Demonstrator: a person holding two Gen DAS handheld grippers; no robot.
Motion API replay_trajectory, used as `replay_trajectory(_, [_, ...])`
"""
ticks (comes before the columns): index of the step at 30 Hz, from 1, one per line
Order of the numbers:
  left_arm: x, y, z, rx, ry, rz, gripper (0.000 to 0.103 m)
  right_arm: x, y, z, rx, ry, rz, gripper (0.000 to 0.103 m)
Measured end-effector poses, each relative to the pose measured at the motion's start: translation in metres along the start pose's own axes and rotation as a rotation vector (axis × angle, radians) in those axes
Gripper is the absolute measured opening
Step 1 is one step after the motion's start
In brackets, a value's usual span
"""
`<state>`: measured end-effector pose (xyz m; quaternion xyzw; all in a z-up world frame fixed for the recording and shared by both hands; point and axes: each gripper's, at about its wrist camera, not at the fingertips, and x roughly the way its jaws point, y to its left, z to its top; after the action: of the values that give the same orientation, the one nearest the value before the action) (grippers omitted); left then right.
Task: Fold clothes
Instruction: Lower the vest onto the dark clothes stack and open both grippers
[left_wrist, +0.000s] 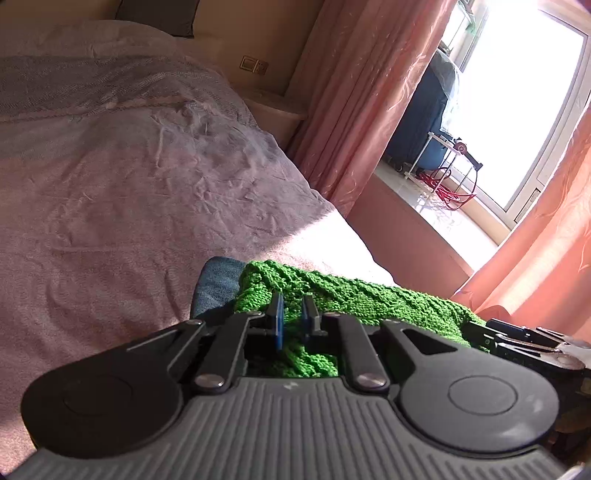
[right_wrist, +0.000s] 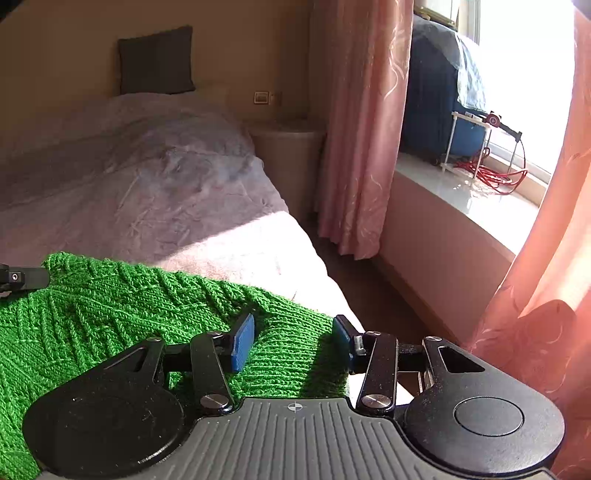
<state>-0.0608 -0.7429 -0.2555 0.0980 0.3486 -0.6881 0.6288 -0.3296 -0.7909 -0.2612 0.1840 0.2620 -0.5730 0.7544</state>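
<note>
A green knitted sweater (left_wrist: 354, 295) lies at the near edge of the bed, over a blue garment (left_wrist: 216, 282). My left gripper (left_wrist: 294, 317) is shut on a fold of the green sweater, its blue pads pinching the knit. In the right wrist view the sweater (right_wrist: 110, 306) spreads to the left. My right gripper (right_wrist: 293, 341) is open, its blue pads (right_wrist: 242, 347) standing wide apart over the sweater's near right edge. The right gripper also shows at the right edge of the left wrist view (left_wrist: 524, 339), and the left gripper shows at the left edge of the right wrist view (right_wrist: 22, 278).
The bed (left_wrist: 129, 192) has a pinkish-grey cover. Pink curtains (left_wrist: 354, 110) hang to the right. A window sill (right_wrist: 461, 206) holds a blue suitcase (right_wrist: 432, 96), a white rack and red cable. A nightstand (right_wrist: 291, 147) stands by the wall. A dark pillow (right_wrist: 155, 61) leans at the head.
</note>
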Motion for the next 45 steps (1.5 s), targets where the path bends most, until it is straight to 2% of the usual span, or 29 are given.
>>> replay_trajectory(3, [-0.03, -0.006, -0.004, 0.01, -0.011, 0.003, 0.008, -0.041, 0.0, 0.009, 0.028, -0.021, 0.01, 0.045])
replay_trajectory(8, [-0.07, -0.015, -0.027, 0.072, 0.015, 0.049, 0.006, -0.092, 0.022, -0.006, 0.018, -0.005, 0.08, 0.045])
replay_trajectory(10, [-0.076, -0.015, -0.043, 0.082, 0.068, 0.072, 0.006, -0.094, 0.033, -0.022, -0.017, 0.039, 0.078, 0.045])
replay_trajectory(14, [-0.073, -0.015, -0.069, 0.124, 0.133, 0.118, 0.006, -0.073, 0.035, -0.06, -0.041, 0.169, 0.053, 0.045])
replay_trajectory(16, [-0.073, -0.015, -0.074, 0.122, 0.129, 0.132, 0.006, -0.07, 0.035, -0.066, -0.065, 0.178, 0.049, 0.045])
replay_trajectory(20, [-0.072, -0.018, -0.07, 0.11, 0.151, 0.154, 0.006, -0.067, 0.034, -0.061, -0.043, 0.207, 0.052, 0.045])
replay_trajectory(25, [-0.081, -0.04, -0.053, 0.127, 0.185, 0.236, 0.006, -0.077, 0.028, -0.041, 0.014, 0.249, 0.065, 0.045])
replay_trajectory(30, [-0.107, -0.063, -0.037, 0.102, 0.216, 0.291, 0.008, -0.109, 0.024, -0.027, 0.092, 0.277, 0.087, 0.047])
replay_trajectory(32, [-0.121, -0.071, -0.032, 0.087, 0.225, 0.294, 0.009, -0.123, 0.023, -0.022, 0.12, 0.284, 0.097, 0.062])
replay_trajectory(33, [-0.129, -0.075, -0.029, 0.084, 0.234, 0.295, 0.011, -0.132, 0.024, -0.019, 0.125, 0.281, 0.101, 0.075])
replay_trajectory(39, [-0.173, -0.103, -0.017, 0.099, 0.255, 0.327, 0.022, -0.181, 0.031, -0.001, 0.155, 0.266, 0.119, 0.076])
replay_trajectory(41, [-0.188, -0.111, -0.015, 0.11, 0.248, 0.331, 0.027, -0.195, 0.033, 0.003, 0.162, 0.264, 0.123, 0.08])
replay_trajectory(42, [-0.195, -0.116, -0.015, 0.116, 0.244, 0.334, 0.03, -0.203, 0.034, 0.003, 0.162, 0.258, 0.117, 0.085])
replay_trajectory(45, [-0.215, -0.127, -0.014, 0.135, 0.233, 0.343, 0.032, -0.225, 0.037, 0.005, 0.16, 0.25, 0.112, 0.087])
